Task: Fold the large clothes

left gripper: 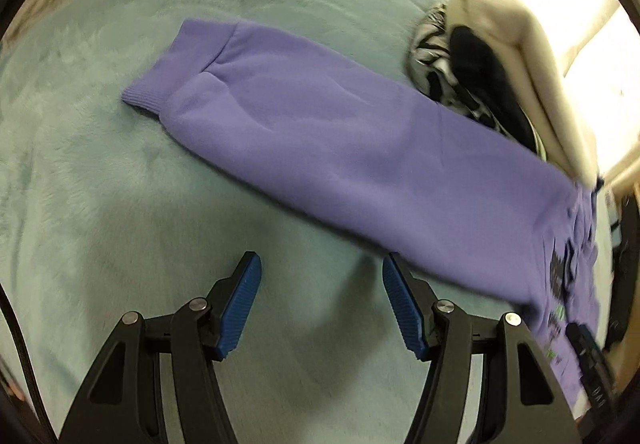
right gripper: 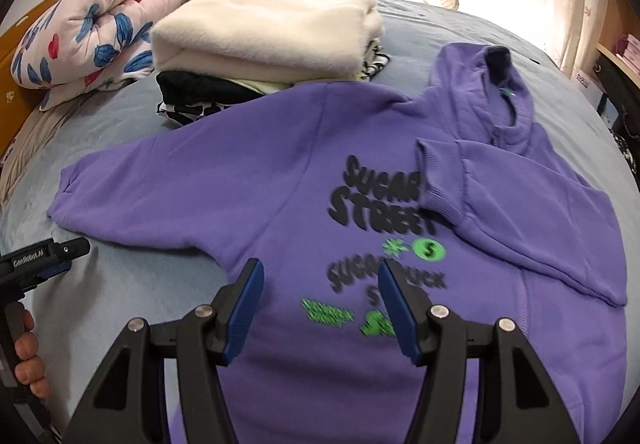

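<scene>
A purple hoodie (right gripper: 320, 179) lies chest-up on my grey-blue bed cover (left gripper: 100, 171), midway through folding, as I bring both tools toward it. Off my left gripper's (left gripper: 322, 276) left jaw there is only bare cover; its blue pads stand apart with nothing between them, poised just short of the outstretched sleeve (left gripper: 320, 131), which runs across ahead of the tips from its ribbed cuff (left gripper: 142, 99) at upper left down to the body at lower right. I judge this sleeve is my next piece to pick up and turn inward, which is why the tool comes in low beside its near edge. Beyond the sleeve, ahead and to the right, a stack of folded clothes (left gripper: 492, 75), cream on top of black and patterned pieces, sits touching or just beside the shoulder; it may crowd the fold, so I would keep the lift short. In the right-hand view, my left hand (right gripper: 28, 348) grips its handle at the far left, clear of the garment. My right gripper (right gripper: 320, 276) hangs over the printed lettering (right gripper: 380, 203) on the chest, jaws likewise apart and empty. Ahead and right of it, the other sleeve (right gripper: 520, 203) is already folded across the front, below the hood (right gripper: 480, 83). A floral quilt (right gripper: 100, 27) is bundled at the far left, well clear.
</scene>
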`<state>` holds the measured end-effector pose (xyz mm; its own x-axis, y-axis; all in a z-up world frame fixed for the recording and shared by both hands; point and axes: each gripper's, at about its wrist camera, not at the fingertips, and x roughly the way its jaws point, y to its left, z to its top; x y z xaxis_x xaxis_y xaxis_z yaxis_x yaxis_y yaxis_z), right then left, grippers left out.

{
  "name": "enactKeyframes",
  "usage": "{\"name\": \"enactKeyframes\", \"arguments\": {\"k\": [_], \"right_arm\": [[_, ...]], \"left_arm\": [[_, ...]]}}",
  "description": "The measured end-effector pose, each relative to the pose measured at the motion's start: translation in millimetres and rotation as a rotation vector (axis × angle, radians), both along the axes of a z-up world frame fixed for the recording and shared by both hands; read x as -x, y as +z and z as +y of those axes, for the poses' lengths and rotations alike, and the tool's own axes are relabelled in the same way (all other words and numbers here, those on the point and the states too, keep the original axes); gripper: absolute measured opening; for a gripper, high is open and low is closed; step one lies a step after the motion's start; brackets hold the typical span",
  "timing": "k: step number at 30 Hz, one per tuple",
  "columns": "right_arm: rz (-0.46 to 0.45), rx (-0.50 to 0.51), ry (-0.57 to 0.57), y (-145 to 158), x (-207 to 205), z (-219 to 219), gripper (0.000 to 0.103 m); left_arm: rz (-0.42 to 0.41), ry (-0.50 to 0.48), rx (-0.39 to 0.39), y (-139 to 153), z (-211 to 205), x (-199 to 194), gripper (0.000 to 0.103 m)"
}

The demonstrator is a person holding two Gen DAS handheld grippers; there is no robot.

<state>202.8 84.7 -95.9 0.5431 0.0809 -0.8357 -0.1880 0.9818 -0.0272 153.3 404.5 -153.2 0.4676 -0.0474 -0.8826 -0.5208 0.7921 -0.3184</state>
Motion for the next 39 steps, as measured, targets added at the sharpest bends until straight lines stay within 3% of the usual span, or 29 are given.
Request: {"name": "enactKeyframes", "arguments": {"k": [7,9,11,13,16,19,23,28,30,33,36,37,38,39], "right_arm": [[0.017,-0.005,0.011,-11.0,-9.5,9.0,0.06],[0.028,-0.005,0.007,-14.8,-10.6,6.3,0.06],[0.039,-0.015,0.002,-16.3,-11.2,1.6,0.06],[0.041,-0.028,-0.01,-14.5,-10.8,-7.1,0.06],[0.034,-0.049,-0.029,-9.6,-9.6,-18.7,0.06],[0.031,-0.063,-0.043,-6.5,-8.2,-27.8,0.06],[0.035,-0.07,-0.054,-7.4,-5.5,-33.6,0.06],[0.049,-0.08,-0.061,-10.1,-4.3,-36.2,0.06],[0.047,-0.086,-0.059,-9.1,-3.5,-36.3,0.06],[0.039,-0.081,-0.056,-7.2,-2.4,-34.6,0.06],[0.037,-0.083,-0.055,-6.7,-1.5,-34.8,0.06],[0.039,-0.083,-0.058,-6.8,-1.5,-34.8,0.06],[0.042,-0.085,-0.06,-6.9,-1.6,-35.3,0.06],[0.047,-0.089,-0.063,-6.8,-1.4,-36.8,0.06]], "left_arm": [[-0.063,0.069,0.092,-13.9,31.4,-28.7,0.062],[-0.08,0.075,0.088,-12.9,33.8,-35.3,0.056],[-0.087,0.081,0.109,-12.4,31.8,-41.6,0.042],[-0.094,0.087,0.129,-9.0,28.7,-43.0,0.04],[-0.12,0.105,0.193,-7.2,31.2,-36.9,0.044],[-0.149,0.153,0.296,-13.2,44.4,-24.3,0.058],[-0.206,0.231,0.443,-25.5,61.4,-9.0,0.058],[-0.23,0.27,0.473,-26.9,67.2,-8.9,0.058],[-0.284,0.294,0.51,-24.7,71.0,-5.0,0.058],[-0.314,0.332,0.495,-20.2,77.7,3.3,0.059],[-0.289,0.345,0.494,-25.6,82.4,1.5,0.059],[-0.268,0.343,0.482,-30.5,83.5,-3.1,0.055],[-0.252,0.345,0.47,-33.1,84.4,-6.3,0.026],[-0.232,0.341,0.453,-34.9,84.4,-8.7,0.01]]}}
